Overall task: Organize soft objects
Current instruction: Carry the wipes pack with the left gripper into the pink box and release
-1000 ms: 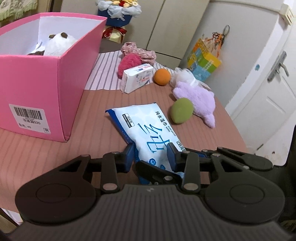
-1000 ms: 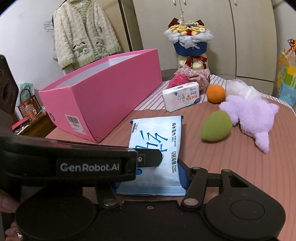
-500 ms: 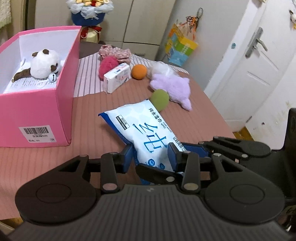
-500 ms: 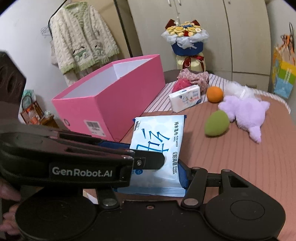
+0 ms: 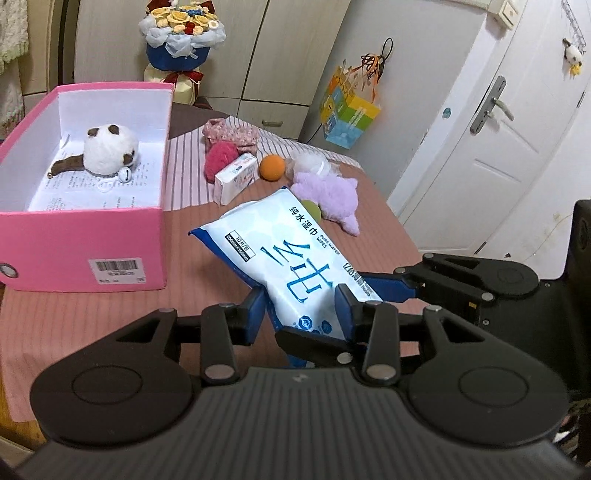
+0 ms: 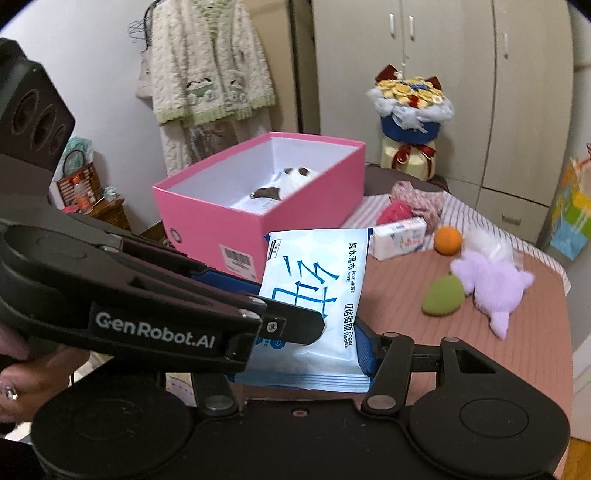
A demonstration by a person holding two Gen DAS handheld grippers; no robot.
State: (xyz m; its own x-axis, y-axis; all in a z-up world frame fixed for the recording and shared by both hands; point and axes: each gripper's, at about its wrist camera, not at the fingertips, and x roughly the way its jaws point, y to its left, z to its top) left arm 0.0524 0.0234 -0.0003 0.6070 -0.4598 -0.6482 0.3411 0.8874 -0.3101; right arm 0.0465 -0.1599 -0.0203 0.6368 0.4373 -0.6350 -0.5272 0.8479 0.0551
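Observation:
Both grippers hold one blue-and-white pack of wet wipes (image 5: 295, 258) in the air above the table. My left gripper (image 5: 301, 308) is shut on its near end. My right gripper (image 6: 310, 350) is shut on the same pack (image 6: 317, 291), with the left gripper's black body crossing in front of it. The pink box (image 5: 79, 236) stands open at the left with a white-and-brown plush toy (image 5: 107, 149) inside. In the right wrist view the box (image 6: 236, 229) is behind the pack.
On the table past the pack lie a purple plush (image 5: 328, 195), a green sponge (image 5: 312, 210), an orange ball (image 5: 272, 167), a small tissue pack (image 5: 234, 179), a red pom (image 5: 219, 158) and floral cloth (image 5: 231, 133). A flower bouquet (image 5: 181, 33) stands behind.
Both grippers have risen with the wipes pack, lifting it off the table. The view now looks down into the pink box, showing the plush inside.

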